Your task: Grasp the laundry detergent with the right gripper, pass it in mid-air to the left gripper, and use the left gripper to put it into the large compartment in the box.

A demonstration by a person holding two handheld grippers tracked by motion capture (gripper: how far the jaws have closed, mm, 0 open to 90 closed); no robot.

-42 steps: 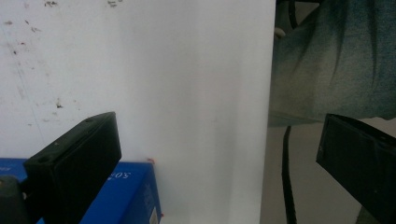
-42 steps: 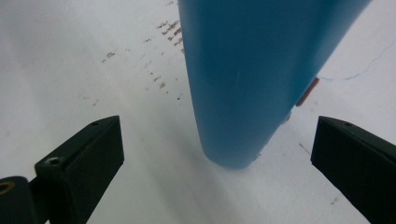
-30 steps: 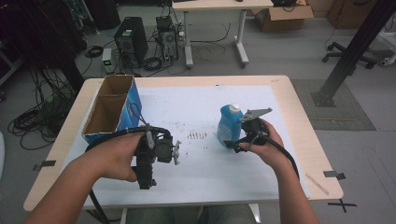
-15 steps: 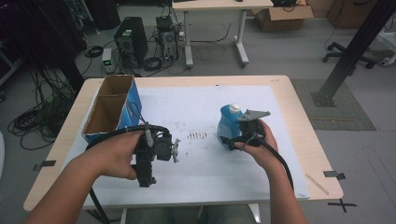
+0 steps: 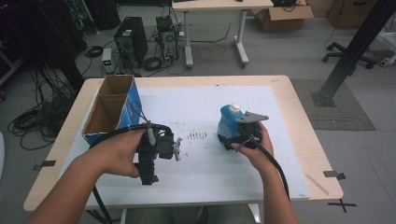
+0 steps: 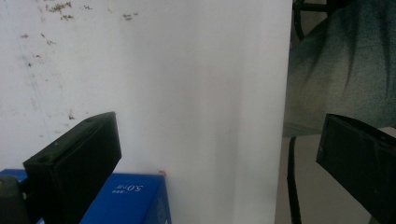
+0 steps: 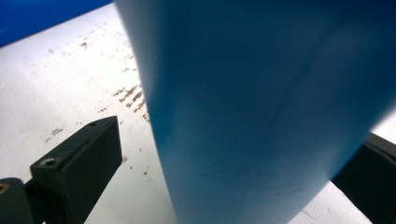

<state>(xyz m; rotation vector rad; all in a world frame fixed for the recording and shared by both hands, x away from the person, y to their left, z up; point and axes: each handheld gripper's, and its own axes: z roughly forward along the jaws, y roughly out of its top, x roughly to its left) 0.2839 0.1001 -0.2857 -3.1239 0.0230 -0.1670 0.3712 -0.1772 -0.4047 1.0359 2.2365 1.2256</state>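
We have the right gripper [image 5: 233, 136] brought up against the blue plastic bottle with the white cap [image 5: 229, 122], which stands upright on the white sheet covering the table [image 5: 210, 168]. Its jaws stand wide apart with the bottle's body between them: in the right gripper view the blue wall [image 7: 261, 116] sits in the gap, the left jaw clear of it with white sheet showing between, the right jaw close behind the bottle's edge. Whether that jaw touches the plastic we cannot tell. We judge that we are straddling the bottle low on its body so that a squeeze will catch it where it is widest and steadiest, but nothing is clamped yet.

We hold the left gripper [image 5: 148, 173] well apart from the bottle, out of the way, its jaws pointing back toward our side of the table. They too are spread wide and hold nothing; between them lies bare white sheet, and past the sheet's edge a grey trouser leg [image 6: 341, 60]. Just below the left jaw sits a corner of the open blue cardboard box [image 6: 126, 198], likely parked there as the place for the bottle.
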